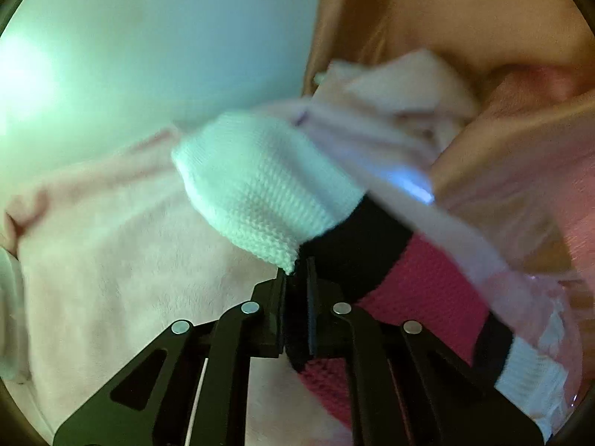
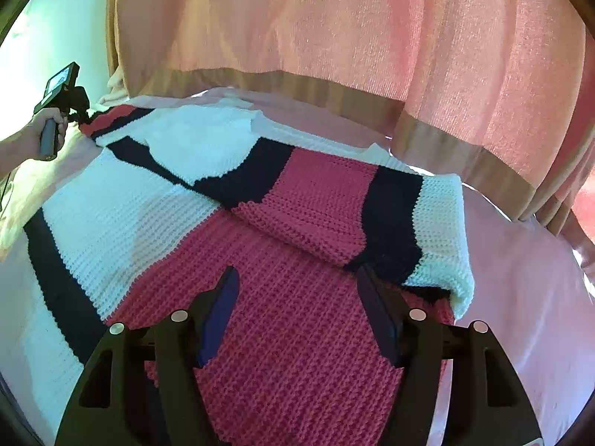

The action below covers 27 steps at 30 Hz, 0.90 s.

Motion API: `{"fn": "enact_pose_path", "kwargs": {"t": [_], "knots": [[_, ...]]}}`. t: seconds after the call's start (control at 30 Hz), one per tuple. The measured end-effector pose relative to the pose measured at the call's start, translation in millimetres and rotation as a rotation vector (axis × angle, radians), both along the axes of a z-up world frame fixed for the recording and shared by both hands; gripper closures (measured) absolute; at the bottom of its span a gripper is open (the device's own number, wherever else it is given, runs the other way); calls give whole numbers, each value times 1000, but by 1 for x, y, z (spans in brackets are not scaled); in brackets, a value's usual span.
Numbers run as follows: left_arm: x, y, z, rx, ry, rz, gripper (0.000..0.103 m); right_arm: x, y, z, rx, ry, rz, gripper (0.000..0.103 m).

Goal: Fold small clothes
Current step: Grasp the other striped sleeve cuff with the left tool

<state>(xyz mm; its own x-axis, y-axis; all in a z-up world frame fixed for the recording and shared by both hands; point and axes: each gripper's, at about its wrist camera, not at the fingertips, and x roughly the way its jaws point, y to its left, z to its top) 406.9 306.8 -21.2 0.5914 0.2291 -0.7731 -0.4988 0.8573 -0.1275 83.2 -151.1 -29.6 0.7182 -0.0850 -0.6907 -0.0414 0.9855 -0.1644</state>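
A knitted sweater (image 2: 297, 297) in pink, black and white stripes lies spread on a pale pink bed cover (image 2: 528, 297), one sleeve folded across its body. My right gripper (image 2: 297, 282) is open and empty, hovering just above the pink part. My left gripper (image 1: 296, 271) is shut on the sweater's black-and-white sleeve (image 1: 260, 189) and holds it lifted. In the right wrist view the left gripper (image 2: 80, 117) shows at the far left, in a hand, at the sweater's far corner.
A salmon curtain with a tan hem (image 2: 334, 37) hangs behind the bed. A pale wall (image 1: 148, 37) is to the left. A light pink cloth (image 1: 390, 89) lies bunched near the curtain.
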Motion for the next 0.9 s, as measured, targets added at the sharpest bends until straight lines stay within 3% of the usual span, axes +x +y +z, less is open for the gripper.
{"fn": "enact_pose_path", "kwargs": {"t": [0.2,0.3,0.43,0.5,0.57,0.67,0.77,0.9], "knots": [[-34,-84,97,64,-201,-199,97,-3,-12,17,57,-36,-27,38],[-71,-160,157,63,-325,-373,97,-7,-19,29,71,-68,-44,35],[-115,-257,191,51,-386,-590,97,-14,-34,47,87,-100,-63,33],[-132,-298,188,1,-357,-682,95,-15,-43,53,94,-107,-78,31],[-148,-344,163,-53,-278,-756,90,-16,-54,59,113,-107,-101,30],[-161,-387,106,-98,-122,-813,55,-16,-70,65,123,-105,-135,29],[-179,-387,68,-143,-44,-790,54,-13,-84,66,150,-82,-164,27],[-175,-319,53,-221,-12,-692,48,-4,-94,60,252,-37,-165,27]]}}
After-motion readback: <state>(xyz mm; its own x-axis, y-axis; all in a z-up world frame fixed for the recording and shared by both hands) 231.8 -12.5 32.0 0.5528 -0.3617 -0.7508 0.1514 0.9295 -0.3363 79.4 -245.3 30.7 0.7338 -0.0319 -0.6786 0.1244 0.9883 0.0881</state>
